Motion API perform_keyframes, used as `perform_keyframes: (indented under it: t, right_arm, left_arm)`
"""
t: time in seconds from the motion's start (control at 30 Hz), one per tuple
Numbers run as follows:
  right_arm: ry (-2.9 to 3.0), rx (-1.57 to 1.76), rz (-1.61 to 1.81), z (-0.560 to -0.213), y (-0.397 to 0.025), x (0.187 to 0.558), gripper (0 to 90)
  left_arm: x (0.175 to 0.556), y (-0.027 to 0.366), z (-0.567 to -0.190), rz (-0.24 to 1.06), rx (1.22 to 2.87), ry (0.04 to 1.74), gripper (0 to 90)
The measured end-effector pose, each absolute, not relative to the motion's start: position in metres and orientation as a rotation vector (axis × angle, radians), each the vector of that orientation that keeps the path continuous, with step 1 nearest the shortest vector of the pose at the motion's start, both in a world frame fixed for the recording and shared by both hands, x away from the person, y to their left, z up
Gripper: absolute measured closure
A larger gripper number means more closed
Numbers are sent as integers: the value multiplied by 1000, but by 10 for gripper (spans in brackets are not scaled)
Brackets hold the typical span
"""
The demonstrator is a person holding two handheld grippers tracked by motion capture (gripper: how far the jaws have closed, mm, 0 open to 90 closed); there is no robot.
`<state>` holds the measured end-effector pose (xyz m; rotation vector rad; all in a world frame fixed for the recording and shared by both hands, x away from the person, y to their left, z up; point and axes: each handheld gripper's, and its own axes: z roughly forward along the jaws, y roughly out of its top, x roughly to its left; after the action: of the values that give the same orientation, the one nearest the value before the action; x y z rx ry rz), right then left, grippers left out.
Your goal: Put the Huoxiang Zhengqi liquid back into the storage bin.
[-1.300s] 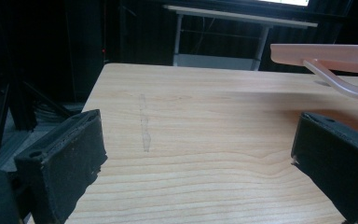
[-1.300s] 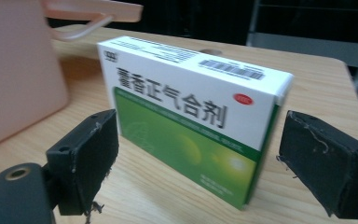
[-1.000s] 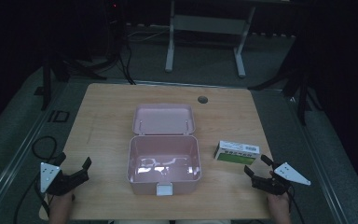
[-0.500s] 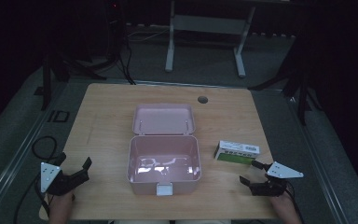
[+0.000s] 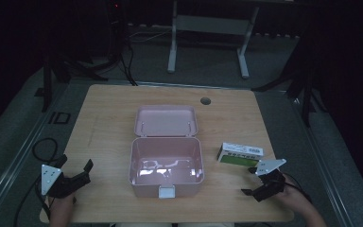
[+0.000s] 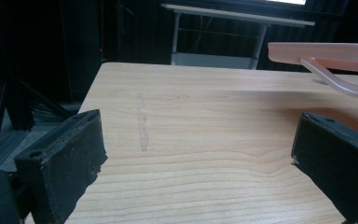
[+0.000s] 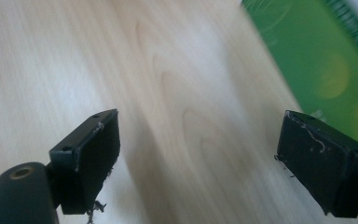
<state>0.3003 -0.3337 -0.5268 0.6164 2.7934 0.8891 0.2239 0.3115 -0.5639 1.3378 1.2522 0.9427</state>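
Right gripper (image 5: 251,181) now turned toward green box (image 5: 240,154), left gripper (image 5: 77,165) unmoved, both fingers apart, pink case (image 5: 167,168) open.

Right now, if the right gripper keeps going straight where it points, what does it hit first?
Probably bare table. The right gripper is open and tilted down at the wood; the green box lies off to one side of its line, near one jaw. Depth is unclear, so it may clip the box's edge.

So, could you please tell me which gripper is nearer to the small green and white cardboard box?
Right. The right gripper sits open just below the green and white cardboard box; the left gripper is across the table, beyond the pink plastic case.
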Motion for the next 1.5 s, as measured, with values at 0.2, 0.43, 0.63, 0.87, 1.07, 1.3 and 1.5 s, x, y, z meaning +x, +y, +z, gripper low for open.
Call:
perform_keyframes:
  t: [0.2,0.43,0.63,0.87,1.07,1.3,1.5]
  right_arm:
    - [2928,545,631,-514,-325,310,129]
    - [3031,530,370,-502,-315,318,130]
    - [3148,486,136,-498,-303,319,133]
    - [3209,388,-136,-499,-290,320,119]
    - [3232,346,-221,-495,-280,322,133]
    - [3239,314,-225,-488,-267,320,140]
    - [3220,220,-111,-468,-259,323,226]
  left_arm:
    - [224,312,-564,941,1336,1251,30]
    - [224,312,-564,939,1334,1250,30]
    - [224,312,-564,938,1335,1249,30]
    - [224,312,-564,939,1337,1251,30]
    - [224,312,-564,938,1336,1250,30]
    - [224,312,-564,937,1335,1249,30]
    - [224,312,-564,936,1335,1248,30]
